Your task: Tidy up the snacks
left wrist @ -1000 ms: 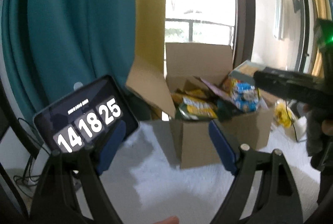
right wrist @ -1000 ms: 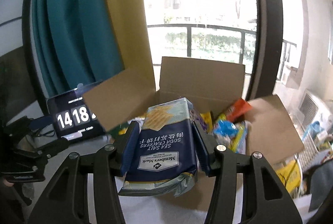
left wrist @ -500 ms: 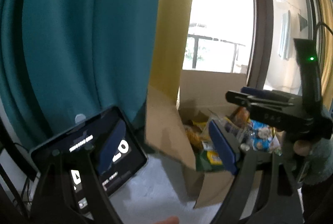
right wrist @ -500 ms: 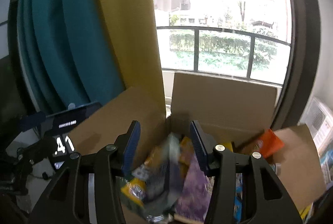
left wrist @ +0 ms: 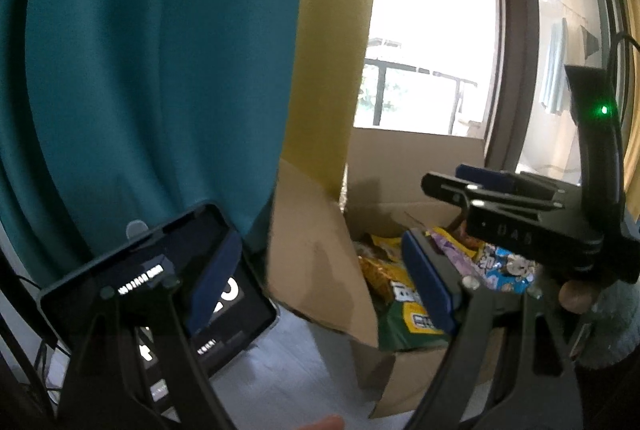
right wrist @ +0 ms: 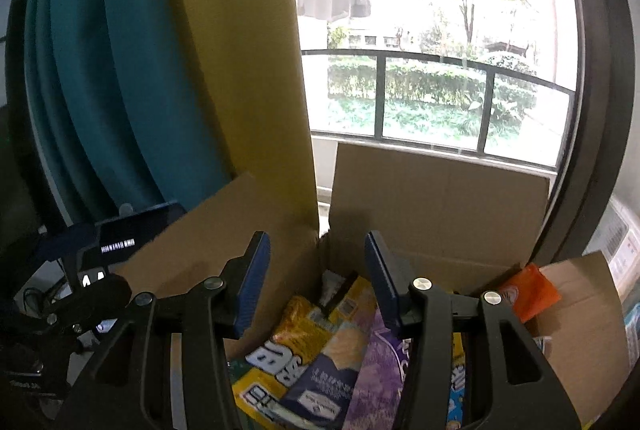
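Observation:
An open cardboard box (right wrist: 436, 214) holds several snack packs. The blue soda cracker pack (right wrist: 324, 386) lies in it among a yellow pack (right wrist: 304, 330), a purple pack (right wrist: 376, 370) and an orange pack (right wrist: 528, 290). My right gripper (right wrist: 316, 282) is open and empty just above the box. In the left wrist view the box (left wrist: 316, 262) stands ahead, and my left gripper (left wrist: 320, 282) is open and empty beside its left flap. The right gripper (left wrist: 520, 214) shows there from the side, over the box.
A tablet with a clock display (left wrist: 160, 286) stands left of the box on a white surface (left wrist: 288, 374). Teal (left wrist: 140, 70) and yellow (right wrist: 240, 70) curtains hang behind. A window with a balcony rail (right wrist: 432, 102) is behind the box.
My right gripper has opened and dropped the cracker pack into the box, then risen. My left gripper has moved closer to the box and tablet and tilted upward.

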A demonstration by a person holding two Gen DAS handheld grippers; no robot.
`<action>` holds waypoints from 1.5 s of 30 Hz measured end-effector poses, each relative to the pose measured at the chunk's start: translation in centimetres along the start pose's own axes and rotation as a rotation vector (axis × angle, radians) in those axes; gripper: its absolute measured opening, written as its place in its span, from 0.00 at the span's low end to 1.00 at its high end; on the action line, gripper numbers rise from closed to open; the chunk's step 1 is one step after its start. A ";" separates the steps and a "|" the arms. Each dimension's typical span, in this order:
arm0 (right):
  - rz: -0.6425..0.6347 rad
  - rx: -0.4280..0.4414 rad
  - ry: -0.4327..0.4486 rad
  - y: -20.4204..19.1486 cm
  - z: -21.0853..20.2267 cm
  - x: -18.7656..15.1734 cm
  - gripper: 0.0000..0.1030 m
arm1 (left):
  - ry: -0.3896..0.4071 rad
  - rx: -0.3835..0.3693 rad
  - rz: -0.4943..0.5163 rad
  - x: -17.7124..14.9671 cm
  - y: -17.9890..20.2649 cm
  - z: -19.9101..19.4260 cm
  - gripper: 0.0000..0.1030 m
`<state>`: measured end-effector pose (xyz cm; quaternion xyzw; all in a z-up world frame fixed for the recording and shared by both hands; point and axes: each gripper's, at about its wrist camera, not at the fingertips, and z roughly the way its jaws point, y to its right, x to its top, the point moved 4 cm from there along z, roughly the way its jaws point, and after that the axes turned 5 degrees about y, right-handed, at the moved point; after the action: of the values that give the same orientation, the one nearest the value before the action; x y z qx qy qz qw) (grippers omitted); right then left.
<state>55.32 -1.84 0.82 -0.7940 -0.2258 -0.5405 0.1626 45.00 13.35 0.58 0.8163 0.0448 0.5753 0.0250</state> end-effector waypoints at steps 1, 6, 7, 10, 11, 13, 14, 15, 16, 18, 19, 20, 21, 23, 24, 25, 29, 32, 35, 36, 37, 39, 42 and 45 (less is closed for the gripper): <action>0.000 -0.001 -0.005 -0.1 -0.1 -0.2 0.51 | -0.001 -0.002 0.001 -0.1 0.3 -0.1 0.81; -0.020 -0.009 -0.015 -0.4 -2.0 -0.8 0.51 | 0.006 -0.015 -0.002 -0.4 1.2 -1.6 0.81; -0.023 -0.010 -0.015 -0.4 -2.3 -0.9 0.51 | 0.008 -0.015 -0.004 -0.4 1.2 -1.8 0.81; -0.034 -0.017 -0.018 -0.6 -3.6 -1.2 0.51 | 0.019 -0.019 -0.012 -0.4 1.4 -2.9 0.81; -0.038 -0.019 -0.019 -0.7 -4.1 -1.3 0.51 | 0.022 -0.021 -0.012 -0.4 1.6 -3.1 0.81; -0.046 -0.023 -0.017 -0.9 -5.1 -1.5 0.51 | 0.030 -0.024 -0.010 -0.4 1.9 -4.0 0.81; -0.049 -0.024 -0.015 -1.0 -5.7 -1.6 0.51 | 0.033 -0.024 -0.009 -0.4 2.1 -4.4 0.81; -0.048 -0.025 -0.013 -1.1 -6.2 -1.8 0.51 | 0.036 -0.024 -0.009 -0.5 2.3 -4.8 0.81; -0.046 -0.026 -0.012 -1.1 -6.6 -2.0 0.51 | 0.040 -0.025 -0.010 -0.5 2.4 -5.3 0.81; -0.042 -0.028 -0.009 -1.1 -7.8 -2.5 0.51 | 0.043 -0.025 -0.013 -0.7 2.6 -5.8 0.81; -0.040 -0.028 -0.009 -1.1 -8.2 -2.6 0.51 | 0.042 -0.027 -0.015 -0.9 2.9 -6.2 0.81; -0.038 -0.028 -0.010 -1.1 -8.8 -2.9 0.51 | 0.042 -0.029 -0.016 -1.0 2.9 -6.3 0.81; -0.040 -0.030 -0.010 -1.1 -9.0 -2.9 0.51 | 0.041 -0.030 -0.017 -1.1 3.2 -6.7 0.81; -0.044 -0.034 -0.010 -1.1 -9.9 -3.2 0.51 | 0.043 -0.035 -0.015 -1.4 3.6 -7.3 0.81; -0.046 -0.035 -0.011 -1.2 -10.5 -3.5 0.51 | 0.042 -0.037 -0.014 -1.6 3.9 -7.7 0.81; -0.048 -0.037 -0.012 -1.2 -10.9 -3.6 0.51 | 0.041 -0.041 -0.015 -1.7 4.2 -7.9 0.81; -0.053 -0.045 -0.016 -1.3 -12.5 -4.5 0.51 | 0.036 -0.050 -0.018 -2.5 5.2 -8.8 0.81; -0.056 -0.051 -0.019 -1.4 -14.3 -5.5 0.51 | 0.030 -0.059 -0.013 -3.2 6.1 -9.9 0.81; -0.053 -0.054 -0.023 -1.5 -15.6 -6.4 0.51 | 0.026 -0.063 -0.008 -3.7 6.8 -10.9 0.81; -0.051 -0.056 -0.025 -1.5 -16.2 -6.9 0.51 | 0.025 -0.066 -0.009 -4.1 7.2 -11.3 0.81; -0.050 -0.058 -0.026 -1.5 -16.5 -7.1 0.51 | 0.023 -0.068 -0.009 -4.2 7.4 -11.5 0.81; -0.046 -0.061 -0.029 -1.6 -17.5 -7.8 0.51 | 0.011 -0.067 -0.003 -4.8 8.0 -12.2 0.81; -0.033 -0.066 -0.029 -1.5 -19.3 -8.9 0.51 | -0.013 -0.061 0.011 -5.9 8.8 -13.4 0.86; -0.021 -0.071 -0.032 -1.4 -20.7 -9.7 0.51 | -0.024 -0.068 0.006 -6.8 9.5 -14.6 0.90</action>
<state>35.31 -12.82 -0.70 -0.8054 -0.2174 -0.5371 0.1248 29.42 3.08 0.05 0.8220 0.0221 0.5667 0.0516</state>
